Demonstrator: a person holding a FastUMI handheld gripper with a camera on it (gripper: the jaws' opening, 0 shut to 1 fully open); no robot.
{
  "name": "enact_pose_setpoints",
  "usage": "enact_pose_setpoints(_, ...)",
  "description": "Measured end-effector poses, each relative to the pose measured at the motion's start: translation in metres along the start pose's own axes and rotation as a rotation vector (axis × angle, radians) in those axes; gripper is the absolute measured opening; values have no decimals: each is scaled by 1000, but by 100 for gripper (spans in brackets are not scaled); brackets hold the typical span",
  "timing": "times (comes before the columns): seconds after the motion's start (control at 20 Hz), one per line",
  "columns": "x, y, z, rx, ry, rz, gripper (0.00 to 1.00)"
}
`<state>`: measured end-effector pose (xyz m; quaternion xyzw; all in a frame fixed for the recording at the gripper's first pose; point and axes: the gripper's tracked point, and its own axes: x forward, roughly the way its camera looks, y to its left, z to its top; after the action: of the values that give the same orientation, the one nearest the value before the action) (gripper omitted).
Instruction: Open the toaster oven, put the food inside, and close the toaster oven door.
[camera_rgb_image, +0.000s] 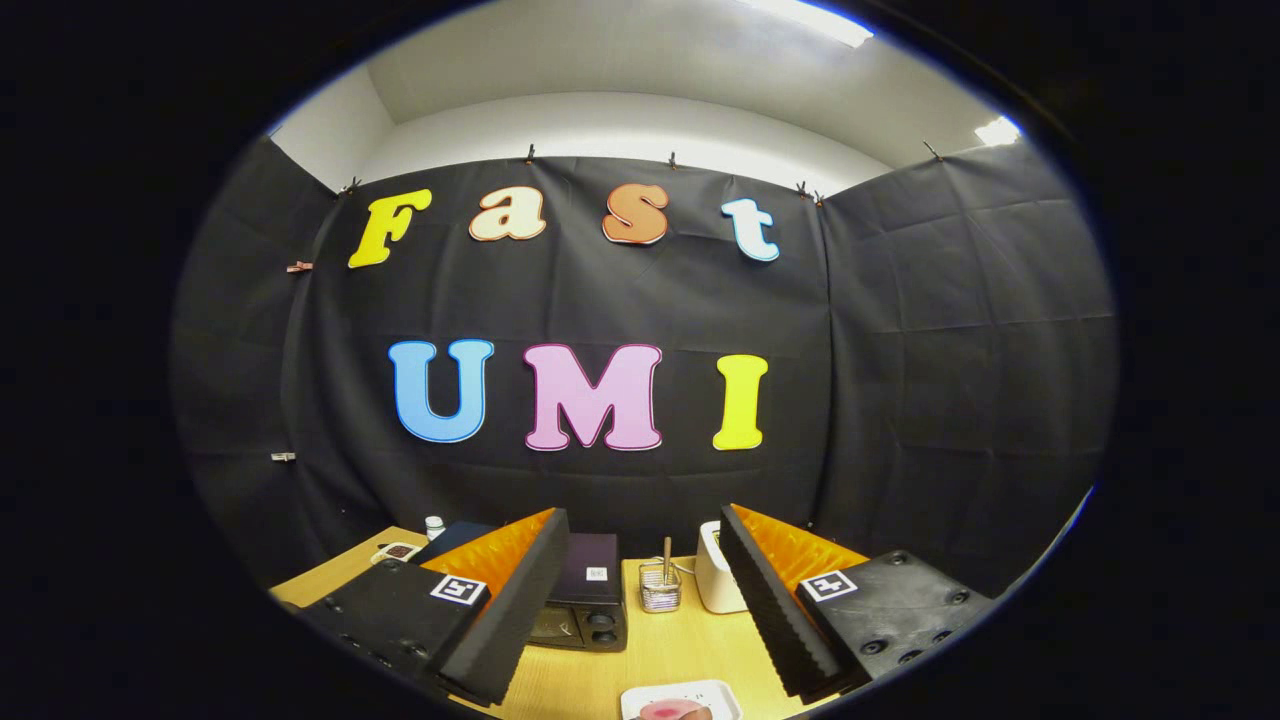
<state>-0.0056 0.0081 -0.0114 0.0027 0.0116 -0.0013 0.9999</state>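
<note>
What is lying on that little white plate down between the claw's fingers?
A pinkish piece of food lies on the white plate, on the wooden table between the open claw's fingers. Only its top shows, so I cannot tell what food it is.

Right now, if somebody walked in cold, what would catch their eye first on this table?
The gripper is open, its fingers spread wide above the wooden table. Beyond the fingers, the dark toaster oven stands with its door shut, a small wire basket and a white appliance beside it. Nearest, between the fingers, a white plate holds pinkish food.

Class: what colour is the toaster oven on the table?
Black toaster oven, gripper view; open tool.
</note>
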Motion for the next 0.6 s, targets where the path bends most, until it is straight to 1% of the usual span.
enact_pose_setpoints(0.15,5,31,-12,24,25,29,99)
enact_pose_setpoints(0.35,16,86,-29,23,44,81,98)
enact_pose_setpoints(0.6,40,145,-75,31,113,106,98)
